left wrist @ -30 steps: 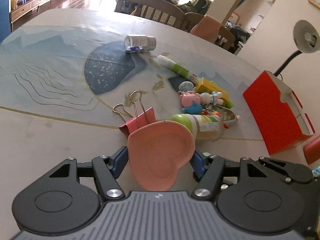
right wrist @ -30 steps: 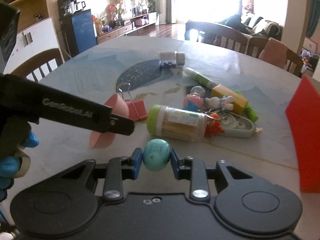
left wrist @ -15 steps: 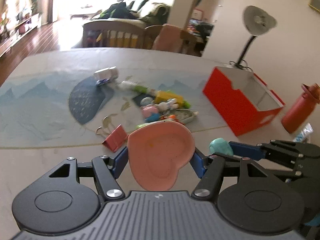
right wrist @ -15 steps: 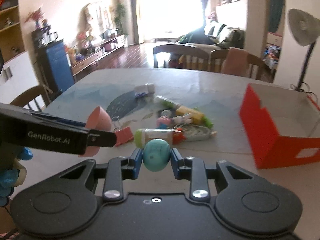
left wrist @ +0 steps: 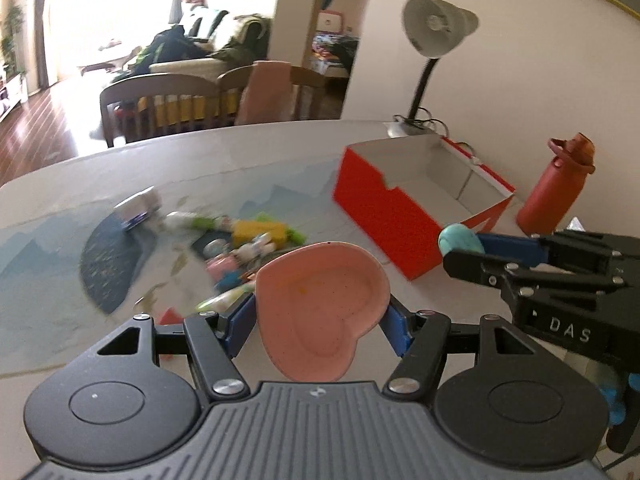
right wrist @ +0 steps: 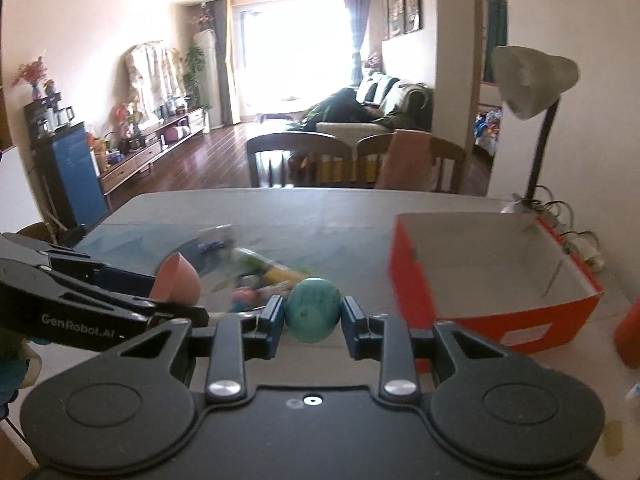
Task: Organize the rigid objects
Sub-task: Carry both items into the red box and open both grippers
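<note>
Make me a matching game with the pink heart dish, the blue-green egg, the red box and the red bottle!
Things:
1. pink heart dish
2. turquoise egg
3. red box
4. red bottle

Places or states:
A. standing upright beside the box
B. held in the left gripper
C. open on top, nothing seen inside
D. held in the right gripper

Pairs: 1-B, 2-D, 3-C, 4-A

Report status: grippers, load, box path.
Left hand-held gripper shut on pink dish. Right hand-held gripper shut on teal egg. Red box open, looks empty. Nothing seen between loads and box.
</note>
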The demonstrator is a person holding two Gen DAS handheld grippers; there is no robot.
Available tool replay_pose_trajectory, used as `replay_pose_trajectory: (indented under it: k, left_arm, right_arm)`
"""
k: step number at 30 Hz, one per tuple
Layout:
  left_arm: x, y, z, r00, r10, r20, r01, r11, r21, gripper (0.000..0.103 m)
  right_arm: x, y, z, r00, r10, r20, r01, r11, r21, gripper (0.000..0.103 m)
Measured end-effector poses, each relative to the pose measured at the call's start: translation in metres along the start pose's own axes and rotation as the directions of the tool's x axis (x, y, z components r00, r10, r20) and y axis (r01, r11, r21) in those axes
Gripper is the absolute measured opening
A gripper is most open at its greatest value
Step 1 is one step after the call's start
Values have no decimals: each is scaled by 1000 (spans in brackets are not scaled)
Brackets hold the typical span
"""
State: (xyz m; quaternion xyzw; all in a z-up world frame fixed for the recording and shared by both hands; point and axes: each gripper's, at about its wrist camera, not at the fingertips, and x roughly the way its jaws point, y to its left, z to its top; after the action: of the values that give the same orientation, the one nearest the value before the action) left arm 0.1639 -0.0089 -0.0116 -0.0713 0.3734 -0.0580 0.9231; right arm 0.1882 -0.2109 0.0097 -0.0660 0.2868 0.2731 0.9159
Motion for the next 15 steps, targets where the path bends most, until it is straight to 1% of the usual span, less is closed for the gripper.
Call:
replay_pose_trajectory:
  k: [6,11,15]
  left_arm:
    - [41,-42,38,1000,-21,-8,21,999,44,66]
    - [81,-74,68,1000,-20,-14,21,998,56,66]
    - [117,-98,94,1000,-11,-28,13,997,70,66]
  right_arm:
    - [16,-56,10,999,-36,-6,36,999,-1,30]
    - [40,-107,19,998,-52,-27,52,999,5,30]
    - [58,-137,24,997,-61,-50,61,998,1,30]
